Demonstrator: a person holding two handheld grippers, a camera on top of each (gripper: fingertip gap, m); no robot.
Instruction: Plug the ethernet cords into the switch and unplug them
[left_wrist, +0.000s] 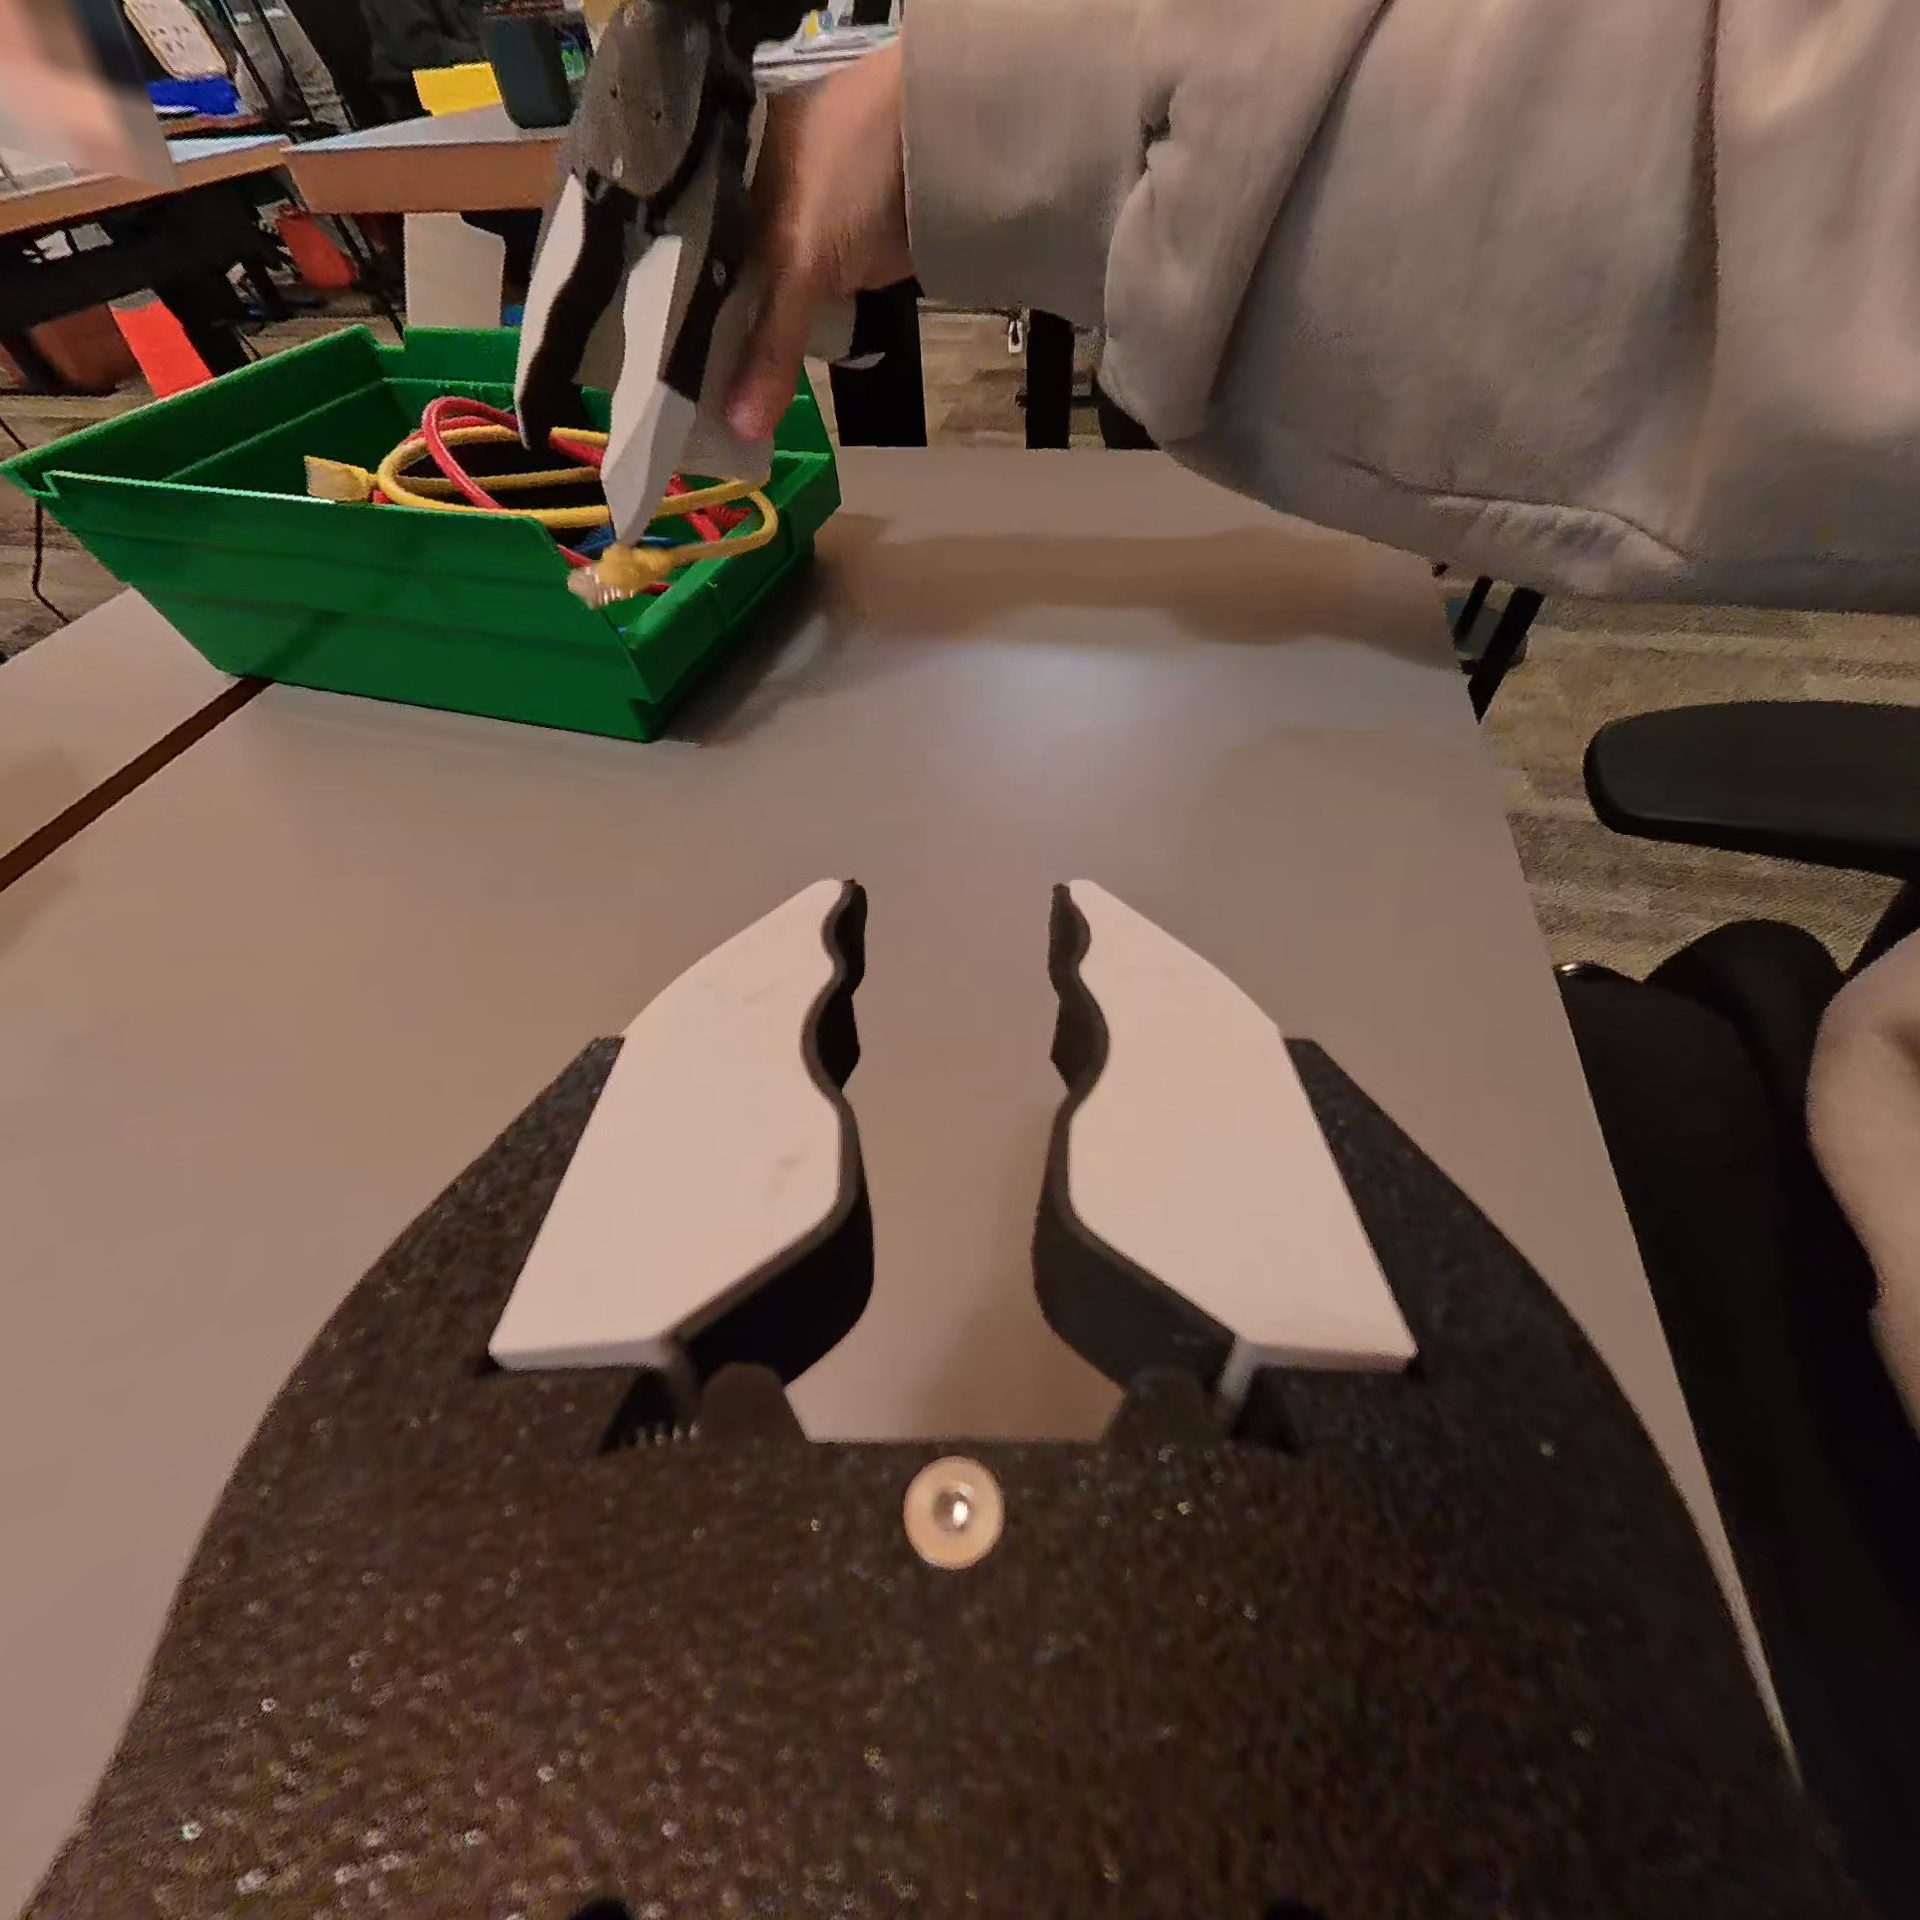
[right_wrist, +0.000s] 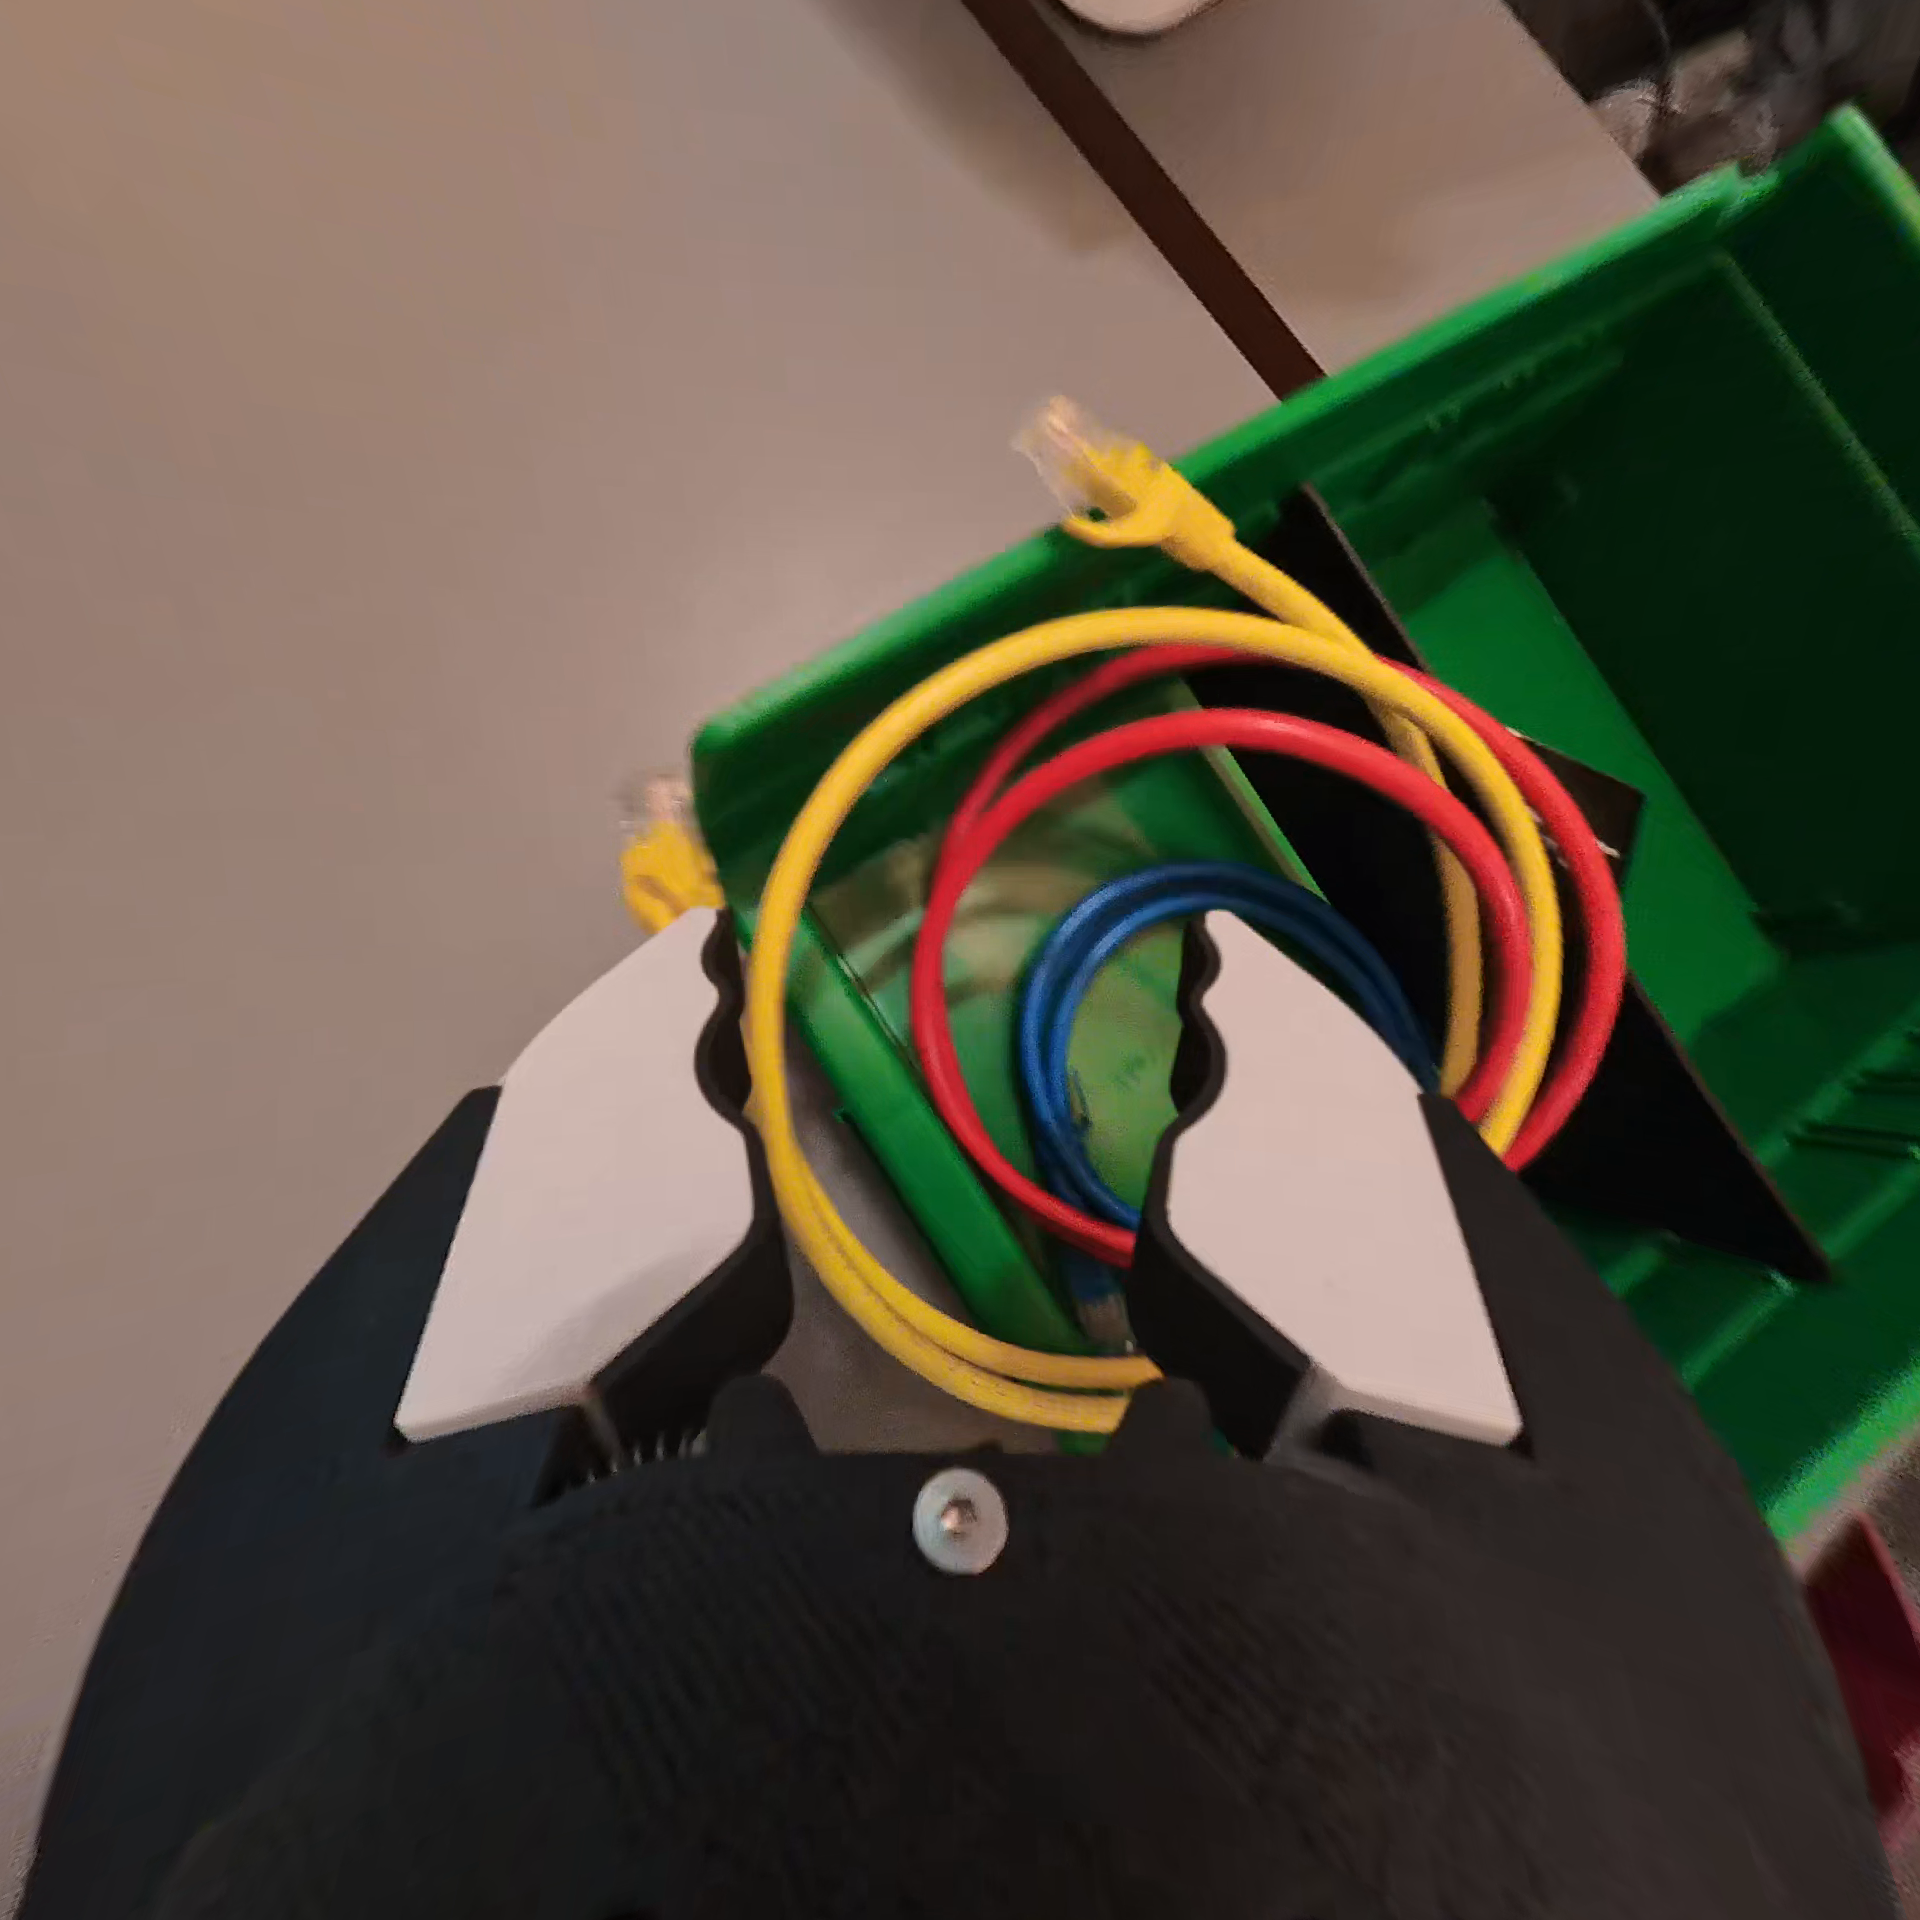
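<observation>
A green bin (left_wrist: 312, 520) stands on the grey table (left_wrist: 1039, 727) at the far left. It holds coiled yellow (left_wrist: 623, 569), red (left_wrist: 457, 410) and blue ethernet cords. My left gripper (left_wrist: 956, 894) is open and empty, low over bare table, well short of the bin. My right gripper (left_wrist: 577, 483) points down into the bin. In the right wrist view it (right_wrist: 961, 925) is open over the bin's near wall (right_wrist: 1455, 416). The yellow cord (right_wrist: 1143, 623) loops between its fingers, over the red (right_wrist: 1226, 722) and blue (right_wrist: 1039, 997) cords. A black flat thing (right_wrist: 1351, 831) lies under them; I cannot tell what it is.
A person's hand and pale sleeve (left_wrist: 1455, 260) reach across the back of the table. A black chair armrest (left_wrist: 1756, 769) is off the table's right edge. A dark seam (left_wrist: 125, 769) splits the tabletop at left. Other desks and bins stand behind. To the black flat thing (right_wrist: 1351, 831): right tips about 12 cm, left tips about 40 cm.
</observation>
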